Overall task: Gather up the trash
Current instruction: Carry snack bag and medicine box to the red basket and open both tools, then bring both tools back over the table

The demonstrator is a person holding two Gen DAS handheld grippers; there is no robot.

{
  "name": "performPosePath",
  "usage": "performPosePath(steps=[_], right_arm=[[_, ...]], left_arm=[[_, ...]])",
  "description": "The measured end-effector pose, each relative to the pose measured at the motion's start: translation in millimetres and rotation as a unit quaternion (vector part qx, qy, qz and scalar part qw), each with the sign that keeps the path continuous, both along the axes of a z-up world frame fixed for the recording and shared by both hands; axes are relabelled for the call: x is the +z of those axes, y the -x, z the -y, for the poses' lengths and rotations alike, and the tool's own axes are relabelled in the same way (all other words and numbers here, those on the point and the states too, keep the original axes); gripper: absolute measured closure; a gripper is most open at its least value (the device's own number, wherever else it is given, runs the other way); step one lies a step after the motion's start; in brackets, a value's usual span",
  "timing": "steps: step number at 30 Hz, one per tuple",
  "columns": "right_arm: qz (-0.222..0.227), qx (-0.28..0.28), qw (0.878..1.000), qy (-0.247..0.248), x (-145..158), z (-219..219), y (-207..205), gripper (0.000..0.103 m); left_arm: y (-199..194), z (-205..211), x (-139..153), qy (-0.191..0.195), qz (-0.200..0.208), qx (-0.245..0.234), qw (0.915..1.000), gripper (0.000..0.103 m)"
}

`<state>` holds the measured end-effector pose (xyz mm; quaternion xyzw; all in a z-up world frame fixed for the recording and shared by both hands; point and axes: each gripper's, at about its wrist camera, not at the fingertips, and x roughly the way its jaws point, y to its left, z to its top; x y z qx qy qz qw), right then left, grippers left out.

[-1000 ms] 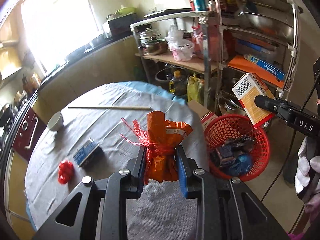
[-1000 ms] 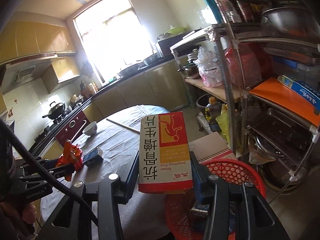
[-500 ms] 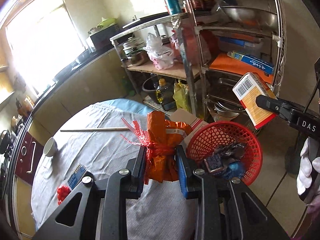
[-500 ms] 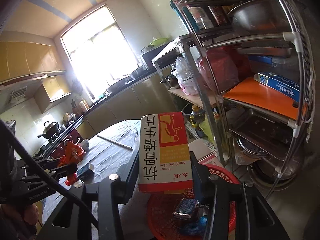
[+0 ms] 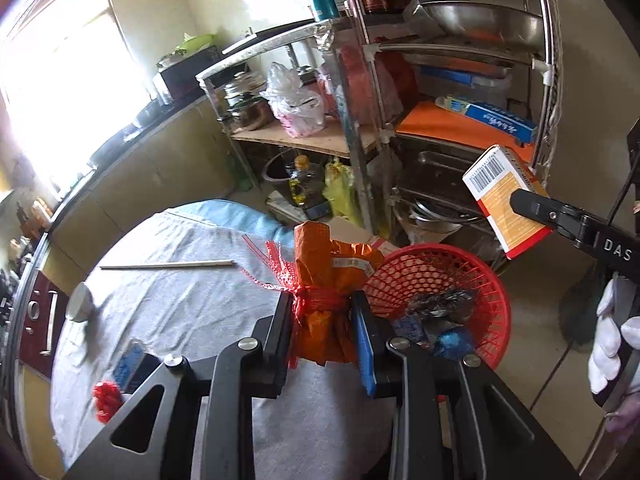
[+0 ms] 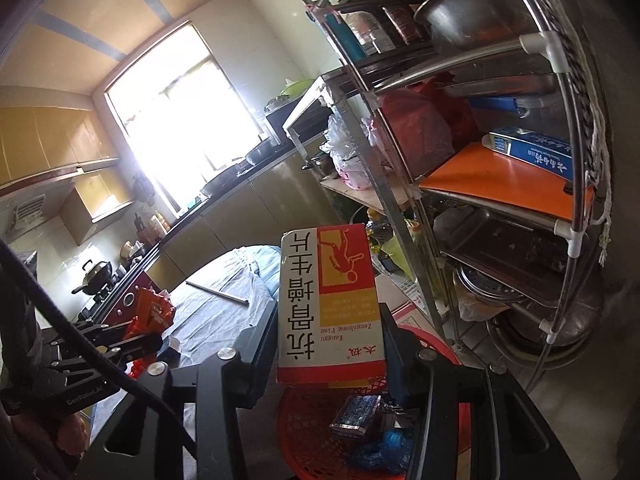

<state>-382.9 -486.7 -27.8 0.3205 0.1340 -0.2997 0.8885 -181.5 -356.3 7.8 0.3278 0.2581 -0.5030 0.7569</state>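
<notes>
My left gripper (image 5: 322, 312) is shut on an orange wrapper bundle tied with red net (image 5: 326, 284), held above the table edge beside the red mesh basket (image 5: 486, 280). My right gripper (image 6: 330, 332) is shut on a white, red and yellow medicine box (image 6: 330, 308), held above the same basket (image 6: 304, 436). The box also shows at the right of the left wrist view (image 5: 504, 204). The basket holds dark wrappers and a blue crumpled piece (image 5: 452, 340). The orange bundle shows at the left of the right wrist view (image 6: 150, 312).
A round table with grey cloth (image 5: 192, 292) carries a chopstick (image 5: 168, 266), a small bowl (image 5: 80, 308), a blue packet (image 5: 128, 366) and a red scrap (image 5: 106, 398). A metal shelf rack (image 5: 360, 128) with pots and bags stands behind the basket.
Both grippers have moved toward the shelf rack and the basket. The left one carried the orange bundle to the table edge. The right one rose with the box over the basket.
</notes>
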Motion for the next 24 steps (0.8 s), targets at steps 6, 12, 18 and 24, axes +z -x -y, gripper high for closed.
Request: performPosePath(steps=[6, 12, 18, 24], right_arm=[[0.006, -0.014, 1.0, -0.022, -10.6, 9.1, 12.3, 0.054], [0.014, -0.015, 0.998, -0.055, -24.6, 20.8, 15.7, 0.054], [0.033, -0.013, 0.996, -0.086, -35.7, 35.3, 11.9, 0.053], [0.042, -0.001, 0.991, -0.129, -51.3, 50.3, -7.8, 0.04]], left_arm=[[4.0, 13.2, -12.2, -0.008, -0.04, -0.025, 0.9989, 0.073], [13.7, 27.7, -27.6, -0.022, -0.065, -0.047, 0.9965, 0.073], [19.9, 40.4, -41.6, -0.031, -0.084, -0.064, 0.994, 0.072], [16.9, 48.2, -57.4, -0.047, -0.104, -0.074, 0.9907, 0.039]])
